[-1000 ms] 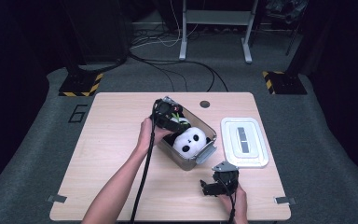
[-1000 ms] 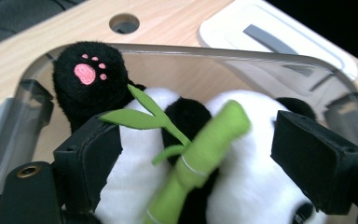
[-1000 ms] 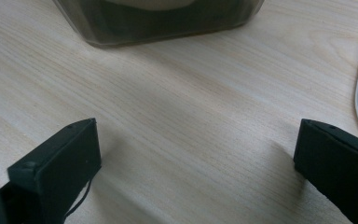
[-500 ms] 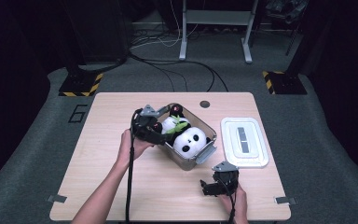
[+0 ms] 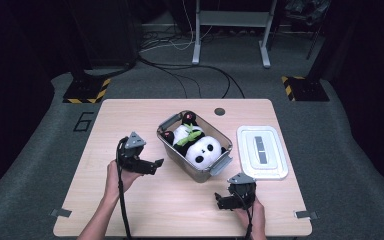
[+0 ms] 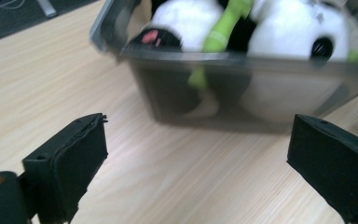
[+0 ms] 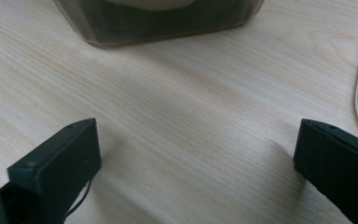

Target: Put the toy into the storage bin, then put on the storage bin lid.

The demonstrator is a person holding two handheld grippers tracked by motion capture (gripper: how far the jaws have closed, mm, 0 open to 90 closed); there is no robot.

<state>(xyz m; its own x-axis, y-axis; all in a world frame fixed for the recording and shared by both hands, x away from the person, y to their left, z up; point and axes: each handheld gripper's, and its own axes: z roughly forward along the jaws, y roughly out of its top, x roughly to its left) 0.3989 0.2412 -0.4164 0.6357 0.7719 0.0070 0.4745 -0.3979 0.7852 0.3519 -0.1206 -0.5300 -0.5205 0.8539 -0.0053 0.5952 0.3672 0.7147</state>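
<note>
White lid (image 5: 261, 151) lies right of bin (image 5: 166, 127) holding panda plush (image 5: 203, 150).

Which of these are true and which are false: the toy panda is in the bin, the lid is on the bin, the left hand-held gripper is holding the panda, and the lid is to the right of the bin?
1. The toy panda lies inside the bin. True.
2. The lid is on the bin. False: it lies flat on the table, apart from the bin, which stands uncovered.
3. The left hand-held gripper holds the panda. False: its jaws stand open with nothing between them, on the table left of the bin; they have just been opening.
4. In the high view the lid lies to the right of the bin. True.
5. The right hand-held gripper grips the lid. False: it is open near the table's front edge, with nothing between its jaws.
</note>
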